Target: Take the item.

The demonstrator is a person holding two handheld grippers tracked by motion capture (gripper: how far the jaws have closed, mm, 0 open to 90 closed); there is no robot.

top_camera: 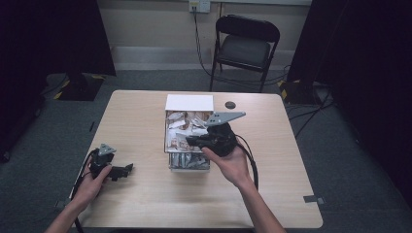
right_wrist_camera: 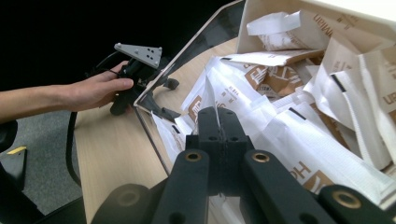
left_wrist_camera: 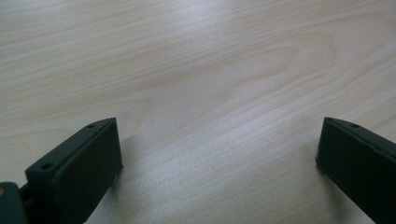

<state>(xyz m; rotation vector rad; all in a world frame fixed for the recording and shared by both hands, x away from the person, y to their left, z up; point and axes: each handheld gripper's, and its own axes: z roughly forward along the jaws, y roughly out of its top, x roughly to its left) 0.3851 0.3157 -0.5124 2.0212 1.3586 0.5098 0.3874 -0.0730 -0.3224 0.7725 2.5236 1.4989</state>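
One desk [top_camera: 145, 194] is seen, and one open box [top_camera: 189, 103] is counted on it, near the middle of the far edge. The paper packets [right_wrist_camera: 299, 140] heaped in the box are too many and too overlapped to be counted exactly; well over a dozen can be made out. Two claws are counted: the left claw [top_camera: 127, 169] near the desk's left edge and the right claw [top_camera: 190, 141] over the box. One small dark disc [top_camera: 230, 105] is counted by the far edge. One folding chair [top_camera: 245, 46] is seen beyond the desk.

White and brown paper sachets [right_wrist_camera: 289, 116] heaped loose, crumpled, in an open white box [top_camera: 189, 103] mid-desk [top_camera: 141, 194].
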